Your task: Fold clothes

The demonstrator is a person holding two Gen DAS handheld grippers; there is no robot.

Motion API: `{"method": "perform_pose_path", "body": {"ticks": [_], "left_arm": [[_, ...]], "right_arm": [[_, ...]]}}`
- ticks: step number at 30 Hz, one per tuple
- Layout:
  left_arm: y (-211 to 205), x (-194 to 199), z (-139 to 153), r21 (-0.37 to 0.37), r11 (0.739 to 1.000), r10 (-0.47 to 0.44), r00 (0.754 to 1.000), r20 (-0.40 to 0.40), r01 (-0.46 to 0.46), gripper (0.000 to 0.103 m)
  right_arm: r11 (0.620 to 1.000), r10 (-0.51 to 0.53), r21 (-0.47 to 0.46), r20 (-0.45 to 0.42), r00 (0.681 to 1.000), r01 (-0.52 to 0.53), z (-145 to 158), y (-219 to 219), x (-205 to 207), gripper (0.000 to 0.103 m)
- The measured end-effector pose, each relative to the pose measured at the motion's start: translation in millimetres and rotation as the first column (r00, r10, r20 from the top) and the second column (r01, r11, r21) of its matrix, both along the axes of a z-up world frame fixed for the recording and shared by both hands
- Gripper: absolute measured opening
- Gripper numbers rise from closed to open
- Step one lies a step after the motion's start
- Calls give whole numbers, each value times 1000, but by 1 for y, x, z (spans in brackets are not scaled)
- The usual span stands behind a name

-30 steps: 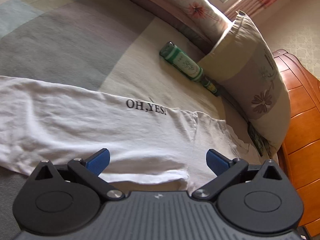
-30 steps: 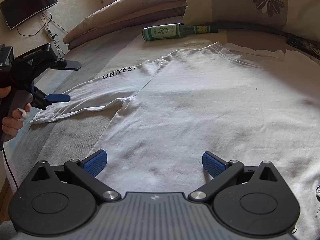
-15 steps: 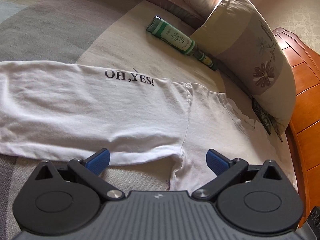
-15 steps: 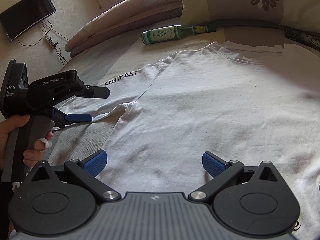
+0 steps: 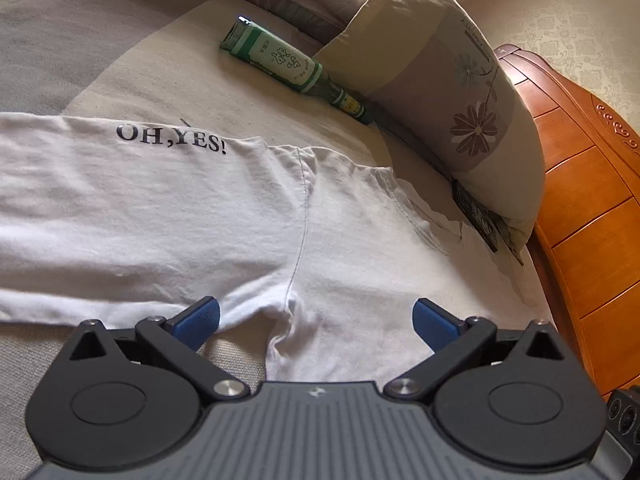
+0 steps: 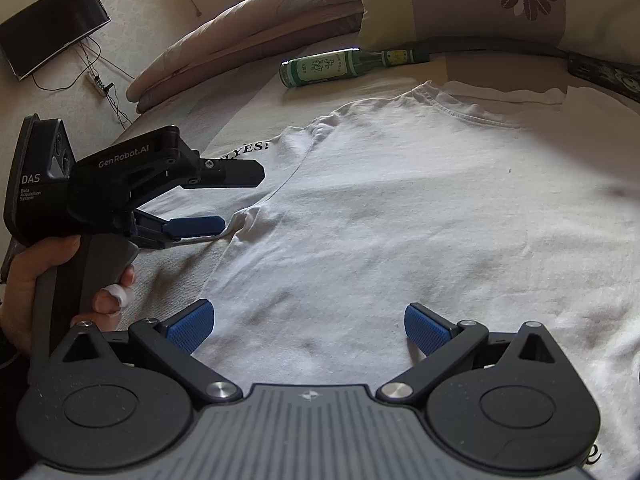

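White shirt [image 5: 248, 216] armpit betw. left gripper [image 5: 316, 316] fingers (both grippers' fingers apart).

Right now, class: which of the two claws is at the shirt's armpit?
The left claw, held in a hand, is open at the white shirt's armpit beside the "OH,YES!" sleeve. The right claw hovers open over the body.
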State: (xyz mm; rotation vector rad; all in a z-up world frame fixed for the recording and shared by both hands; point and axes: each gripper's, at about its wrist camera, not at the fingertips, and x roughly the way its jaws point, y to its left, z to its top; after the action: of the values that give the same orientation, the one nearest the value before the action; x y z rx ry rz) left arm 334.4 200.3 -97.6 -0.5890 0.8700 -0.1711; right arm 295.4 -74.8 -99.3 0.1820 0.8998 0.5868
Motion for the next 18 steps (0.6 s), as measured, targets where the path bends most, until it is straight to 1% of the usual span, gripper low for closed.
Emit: {"method": "perform_pose_path", "body": {"ticks": [2,3,4,6,7,8,9,10,12,14,16,17,18], "left_arm": [[18,-4,18,77,995,53,997,52,-57,102],[28,-5,23,112,989,86,994,65,-93,102],[39,-6,24,122,985,118,991,56,-124,102],[58,-13,10,85,979,185,983,5,-185,102],[64,-17,1,67,976,209,978,-25,-207,102],[67,-23,-6,54,974,222,974,-35,-220,101],[66,-34,-9,40,975,220,975,7,-220,102],[66,-44,-9,32,976,216,976,29,-217,102],[72,-54,-4,12,978,210,978,15,-210,102],[82,-54,7,56,971,233,972,21,-234,102],[97,-50,18,89,958,268,962,60,-273,102],[105,-47,20,79,956,279,958,59,-283,102],[111,-44,17,69,952,297,954,37,-299,102]], "right_arm": [[1000,-4,-4,1,1000,4,0,0,1,103],[1000,-8,-7,1,1000,8,-1,0,1,103],[1000,-9,-8,-1,1000,9,-1,0,2,103],[1000,-11,-10,-3,1000,11,-2,0,2,103],[1000,-12,-10,-3,1000,12,-2,0,3,103],[1000,-12,-12,-3,1000,12,-2,0,3,103],[1000,-12,-13,-3,1000,11,-2,0,2,103],[1000,-12,-13,-2,1000,11,-2,0,2,103],[1000,-12,-13,-3,1000,12,-2,0,2,103],[1000,-10,-11,-3,1000,10,-2,0,2,103],[1000,-9,-7,-2,1000,9,-2,0,2,103],[1000,-9,-9,0,1000,9,-2,1,1,103],[1000,-9,-13,2,1000,9,-2,1,1,103]]}}
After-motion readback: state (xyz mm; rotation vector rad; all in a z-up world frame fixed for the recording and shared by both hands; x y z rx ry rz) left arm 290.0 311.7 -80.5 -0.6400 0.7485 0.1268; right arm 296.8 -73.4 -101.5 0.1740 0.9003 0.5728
